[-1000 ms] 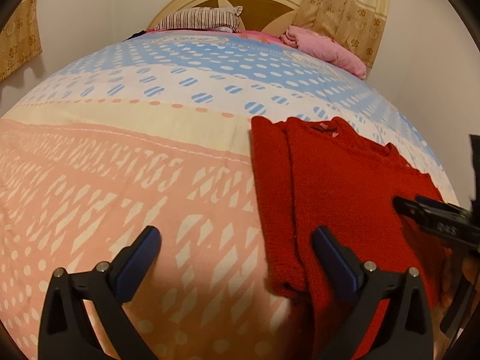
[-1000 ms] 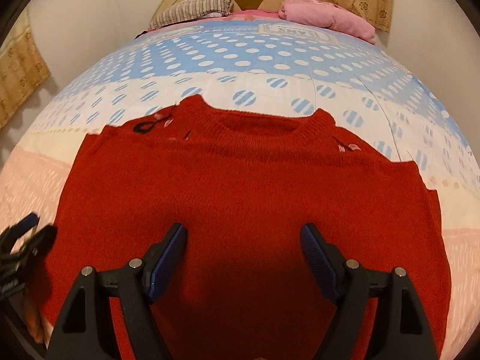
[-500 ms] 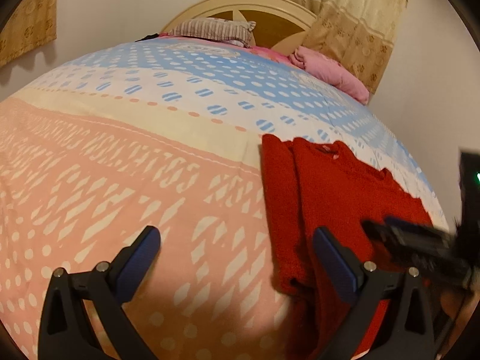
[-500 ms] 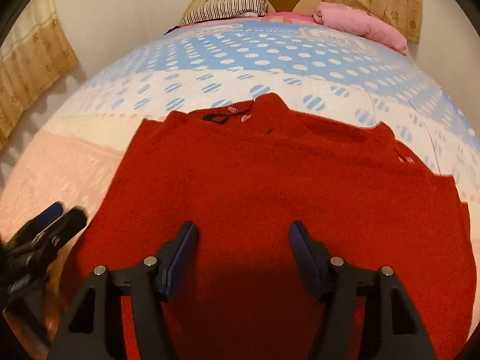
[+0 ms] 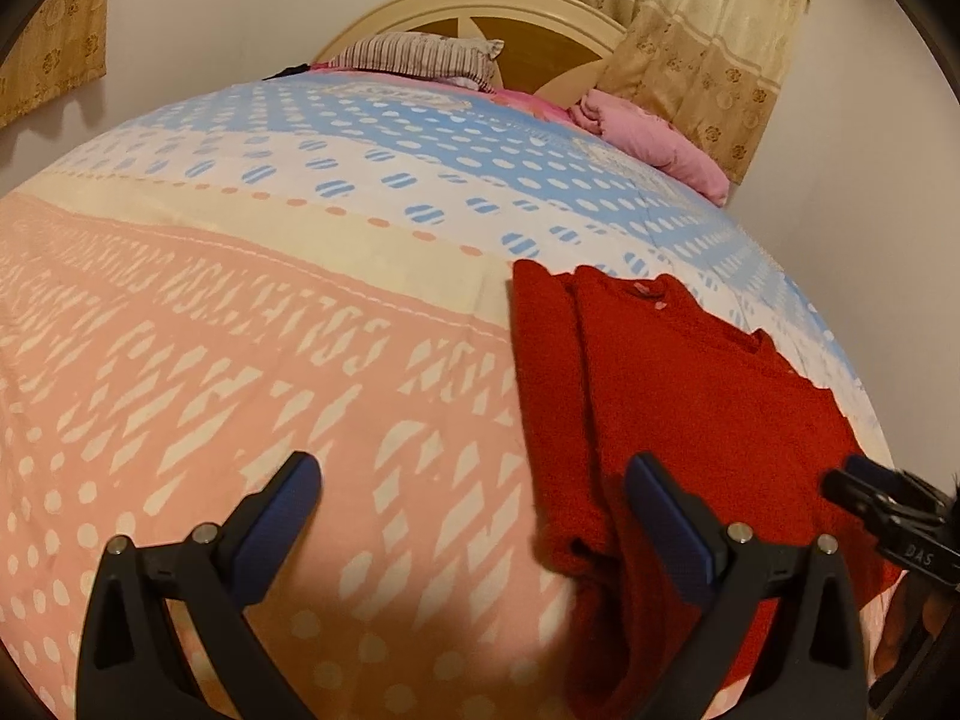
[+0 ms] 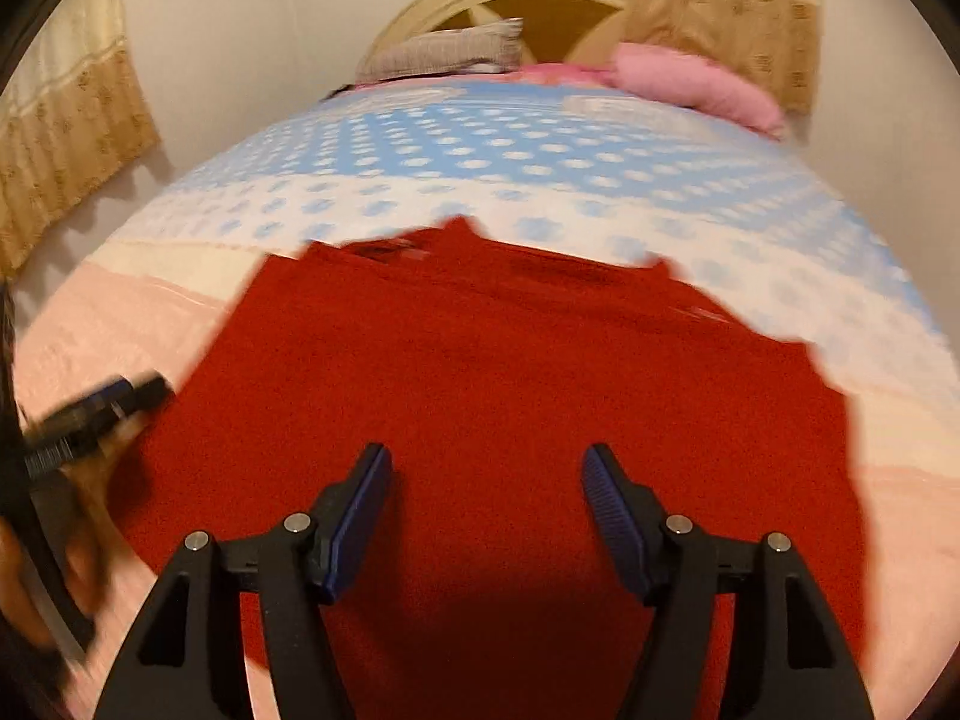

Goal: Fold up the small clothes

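Left wrist view: the left gripper [image 5: 474, 480] stands wide apart and empty above the bedspread [image 5: 240, 360]. The red sweater [image 5: 690, 408] lies flat to the right, its left sleeve folded inward, with the gripper's right finger over its near left edge. The right gripper [image 5: 864, 489] enters at the far right edge, its spread unclear here.

Right wrist view: the blurred right gripper [image 6: 486, 474] hangs over the sweater [image 6: 510, 372], moderately wide, gripping nothing. The left gripper [image 6: 114, 399] sits near the sweater's left edge. Pillows [image 6: 690, 84] lie far off.

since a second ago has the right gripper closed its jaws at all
Yes. In its own wrist view the right gripper has jaws standing narrower over the red sweater, though open, holding nothing.
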`<move>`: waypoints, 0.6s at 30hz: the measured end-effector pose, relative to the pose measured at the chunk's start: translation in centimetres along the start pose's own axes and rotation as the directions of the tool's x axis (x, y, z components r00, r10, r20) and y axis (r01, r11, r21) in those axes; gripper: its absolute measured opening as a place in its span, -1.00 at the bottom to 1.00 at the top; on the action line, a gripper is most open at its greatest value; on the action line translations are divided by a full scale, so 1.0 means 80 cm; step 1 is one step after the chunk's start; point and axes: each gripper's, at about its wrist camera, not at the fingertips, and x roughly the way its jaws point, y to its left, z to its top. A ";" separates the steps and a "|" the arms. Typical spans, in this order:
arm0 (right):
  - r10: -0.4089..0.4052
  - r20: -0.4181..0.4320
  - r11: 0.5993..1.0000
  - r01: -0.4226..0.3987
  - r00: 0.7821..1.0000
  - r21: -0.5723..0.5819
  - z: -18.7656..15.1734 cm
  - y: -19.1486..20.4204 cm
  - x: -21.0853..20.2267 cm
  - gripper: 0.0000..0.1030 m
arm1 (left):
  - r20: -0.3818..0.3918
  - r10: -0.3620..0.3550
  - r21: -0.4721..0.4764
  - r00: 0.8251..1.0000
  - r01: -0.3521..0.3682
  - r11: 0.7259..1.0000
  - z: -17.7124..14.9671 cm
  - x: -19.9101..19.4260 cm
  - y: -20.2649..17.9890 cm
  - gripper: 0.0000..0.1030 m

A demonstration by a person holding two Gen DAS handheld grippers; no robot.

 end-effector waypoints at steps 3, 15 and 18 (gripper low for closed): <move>-0.062 -0.064 0.995 0.067 0.996 0.077 -0.023 -0.055 -0.004 0.32 | -0.038 0.017 0.081 0.999 -0.014 0.997 -0.001 0.010 -0.021 1.00; -0.012 -0.022 0.986 0.016 1.000 0.168 0.003 -0.049 0.015 0.37 | -0.005 0.063 0.067 0.998 -0.063 0.996 -0.002 0.005 -0.018 1.00; -0.024 -0.066 0.998 0.028 0.998 0.059 -0.002 -0.013 0.039 0.42 | -0.047 0.082 0.083 0.996 -0.078 0.993 0.000 0.017 -0.022 1.00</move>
